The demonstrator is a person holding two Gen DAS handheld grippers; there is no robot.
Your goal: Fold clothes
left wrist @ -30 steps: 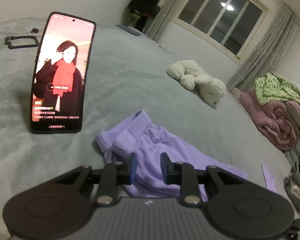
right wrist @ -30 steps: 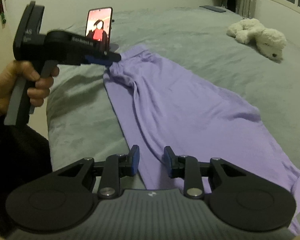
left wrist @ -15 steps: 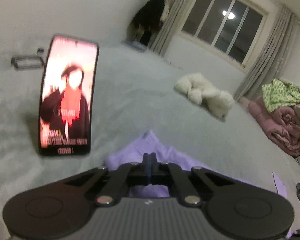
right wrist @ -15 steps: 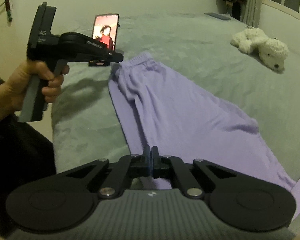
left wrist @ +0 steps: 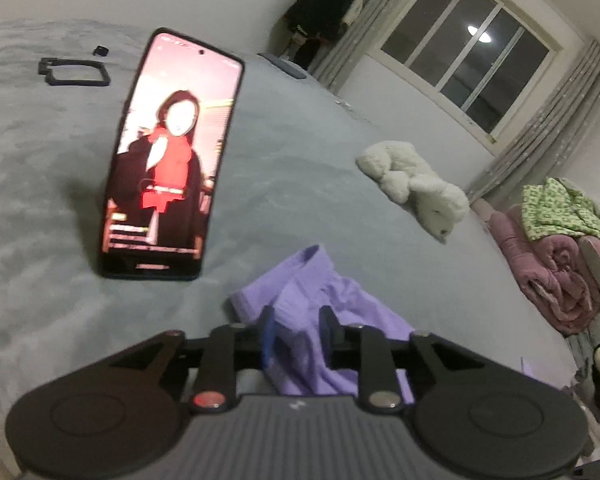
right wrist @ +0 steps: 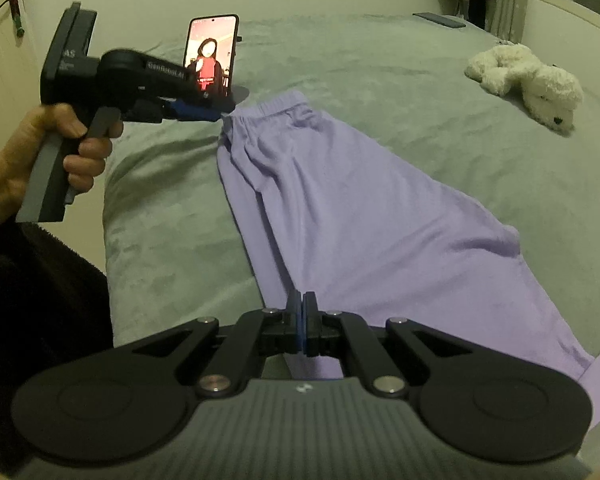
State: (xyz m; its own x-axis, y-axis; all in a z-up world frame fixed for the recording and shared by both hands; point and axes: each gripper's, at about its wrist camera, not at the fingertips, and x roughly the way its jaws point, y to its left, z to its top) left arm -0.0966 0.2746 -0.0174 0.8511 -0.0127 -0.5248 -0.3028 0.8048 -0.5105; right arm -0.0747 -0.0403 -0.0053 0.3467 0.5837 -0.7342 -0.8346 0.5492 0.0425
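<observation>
One purple trousers (right wrist: 340,208), one phone (left wrist: 168,160); left gripper (left wrist: 298,330) opening around waistband, right gripper (right wrist: 302,320) pressed together

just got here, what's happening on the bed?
A person is working two handheld claws over a pair of lilac fabric trousers spread on the grey-green bedspread. The right claw is shut at the trousers' near edge, apparently pinching it. The left claw is at the waistband corner, its jaws opening with fabric between them. No fold is made yet. An upright phone with a lit screen and a white plush toy sit further back.
</observation>
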